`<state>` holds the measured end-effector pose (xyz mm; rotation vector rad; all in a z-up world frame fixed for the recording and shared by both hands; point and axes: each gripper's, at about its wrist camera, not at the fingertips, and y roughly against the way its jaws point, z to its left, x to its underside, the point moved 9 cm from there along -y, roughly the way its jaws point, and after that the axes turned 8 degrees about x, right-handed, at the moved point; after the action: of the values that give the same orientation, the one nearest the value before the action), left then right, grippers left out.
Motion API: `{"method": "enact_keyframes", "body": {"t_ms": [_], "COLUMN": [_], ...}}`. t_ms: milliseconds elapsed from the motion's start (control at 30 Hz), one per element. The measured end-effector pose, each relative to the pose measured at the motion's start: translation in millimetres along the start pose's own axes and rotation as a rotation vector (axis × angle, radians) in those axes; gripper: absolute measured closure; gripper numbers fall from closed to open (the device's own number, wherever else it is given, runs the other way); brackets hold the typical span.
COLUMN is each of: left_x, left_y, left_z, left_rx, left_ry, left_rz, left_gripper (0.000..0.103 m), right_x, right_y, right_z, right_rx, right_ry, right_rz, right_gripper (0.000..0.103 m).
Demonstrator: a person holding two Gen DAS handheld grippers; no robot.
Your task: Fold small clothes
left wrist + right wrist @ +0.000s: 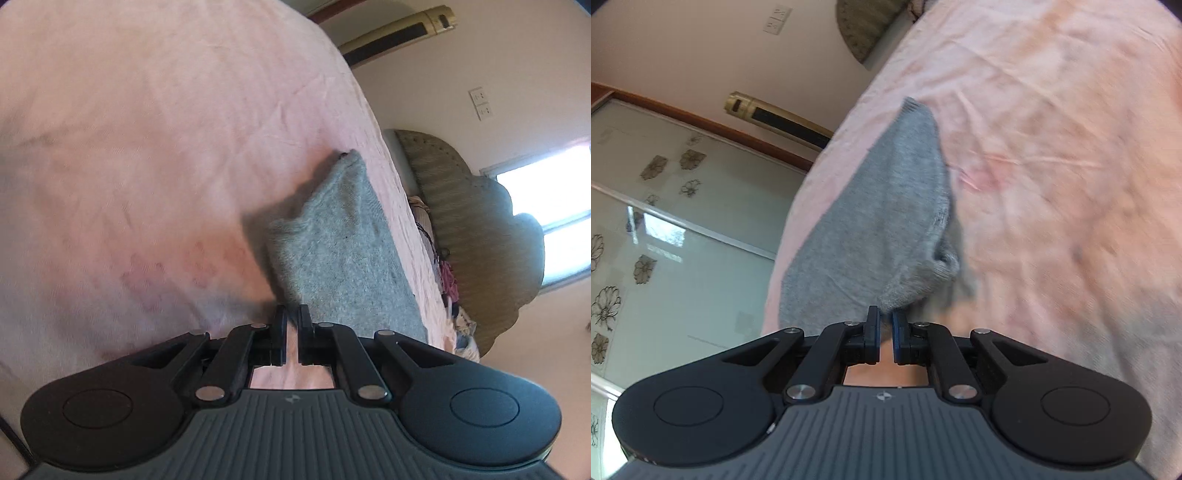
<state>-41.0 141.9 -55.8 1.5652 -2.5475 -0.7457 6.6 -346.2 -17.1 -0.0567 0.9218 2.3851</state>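
A small grey knitted garment (336, 254) lies on a pink bedsheet (147, 147). My left gripper (292, 314) is shut on its near corner, right at the fabric edge. In the right wrist view the same grey garment (882, 221) stretches away from my right gripper (885, 317), which is shut on its bunched near corner. The garment hangs taut between the two grippers, partly lifted off the sheet, with a rolled hem (945, 258) at its right side.
The pink sheet (1052, 166) covers the bed. A padded headboard (480, 240) and bright window (546, 199) are at the right of the left view. A floral glass wardrobe door (665, 240) and a standing air conditioner (775, 118) are beyond the bed edge.
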Motion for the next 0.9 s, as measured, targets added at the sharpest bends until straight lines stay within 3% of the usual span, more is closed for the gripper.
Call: {"method": "enact_keyframes", "body": {"t_ms": [33,100,133,167,200,300,467,533,567,600,633,667,900], "left_x": [0.7,0.5,-0.1,-2.3,-4.9,-11.4,-16.2,-15.0,-13.9,-12.7,-12.4,-12.8,-1.6], "left_y": [-1.5,-4.2,-5.1,-7.3,-10.6,-24.7,-48.7,-54.8,-58.6,-63.2,-62.7,-58.4,-8.7], "left_z": [0.2,-5.7,-10.2,-15.0,-19.6,-29.0,-45.0,-47.2,-44.8,-38.8,-35.0,-34.4,-66.8], "left_rx": [0.022,0.064,0.082,0.090,0.091,0.070,0.044,0.014,-0.009,-0.035,-0.025,-0.008,0.083], "left_ry": [0.037,0.052,0.049,0.042,0.028,-0.009,-0.162,-0.221,-0.231,-0.216,-0.194,-0.179,-0.251], "left_rz": [0.005,-0.009,-0.023,-0.041,-0.059,-0.094,-0.142,-0.153,-0.140,-0.112,-0.110,-0.120,-0.119], "left_gripper": [0.091,0.058,0.051,0.039,0.031,0.030,0.030,0.040,0.077,0.093,0.093,0.094,0.095], "right_x": [-0.1,-2.1,-3.7,-5.2,-6.4,-10.2,-24.5,-30.5,-31.9,-32.5,-32.3,-31.3,-16.9], "right_y": [2.0,8.1,9.8,8.9,5.3,-9.9,-38.9,-51.4,-58.8,-66.0,-75.1,-81.4,-54.9], "right_z": [-3.3,1.1,6.0,10.1,12.9,18.1,32.3,38.3,40.8,40.7,36.9,31.1,37.9], "right_rx": [-0.009,-0.034,-0.047,-0.052,-0.045,-0.037,-0.076,-0.085,-0.084,-0.078,-0.073,-0.072,-0.110], "right_ry": [-0.020,-0.023,-0.011,-0.003,0.000,-0.001,-0.026,-0.023,-0.011,-0.006,-0.021,-0.043,0.010], "right_rz": [-0.005,-0.036,-0.049,-0.050,-0.042,-0.030,-0.083,-0.099,-0.093,-0.077,-0.048,-0.028,-0.032], "right_gripper": [0.081,0.055,0.036,0.028,0.027,0.027,0.029,0.032,0.040,0.049,0.077,0.090,0.092]}}
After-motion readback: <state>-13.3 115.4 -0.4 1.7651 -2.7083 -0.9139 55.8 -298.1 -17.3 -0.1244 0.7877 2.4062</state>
